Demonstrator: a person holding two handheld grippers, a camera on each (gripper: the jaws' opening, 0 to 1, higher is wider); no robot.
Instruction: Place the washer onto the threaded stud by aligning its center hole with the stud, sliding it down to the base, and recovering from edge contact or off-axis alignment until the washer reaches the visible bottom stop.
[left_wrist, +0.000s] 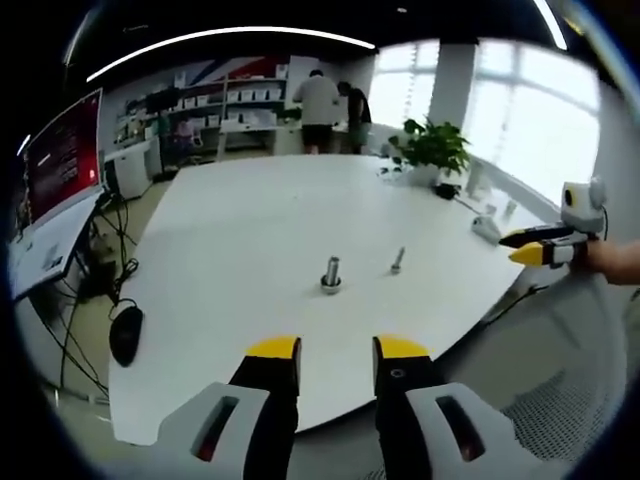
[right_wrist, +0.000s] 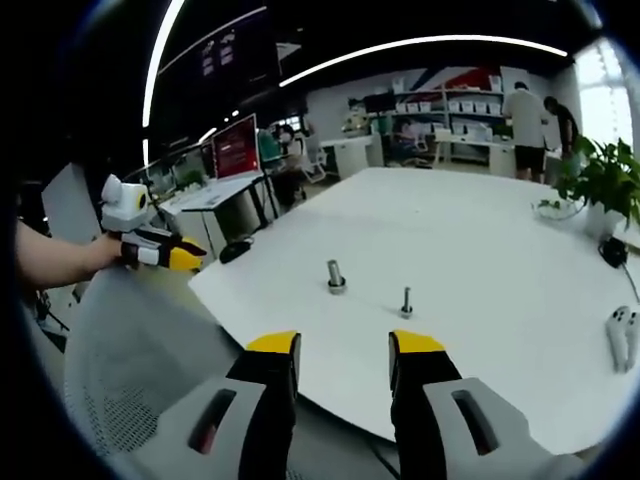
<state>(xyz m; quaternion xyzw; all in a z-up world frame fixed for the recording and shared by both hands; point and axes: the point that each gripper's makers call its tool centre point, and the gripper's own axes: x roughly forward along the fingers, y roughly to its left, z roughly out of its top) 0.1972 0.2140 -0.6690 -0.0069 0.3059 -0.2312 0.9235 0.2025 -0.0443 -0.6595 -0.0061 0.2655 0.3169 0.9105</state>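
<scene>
Nothing picked up yet: left gripper (left_wrist: 336, 350) and right gripper (right_wrist: 344, 345) hang open, empty, short of the bench (left_wrist: 250, 240). Ahead stand a stud (left_wrist: 331, 274) and bolt (left_wrist: 397, 261); next, reach forward.

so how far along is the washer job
Barely started, or possibly done. Both grippers, left and right, are open, empty and back from the table. The bigger stud has a wide ring at its base, maybe the washer; I can't tell. The small stud stands bare.
</scene>
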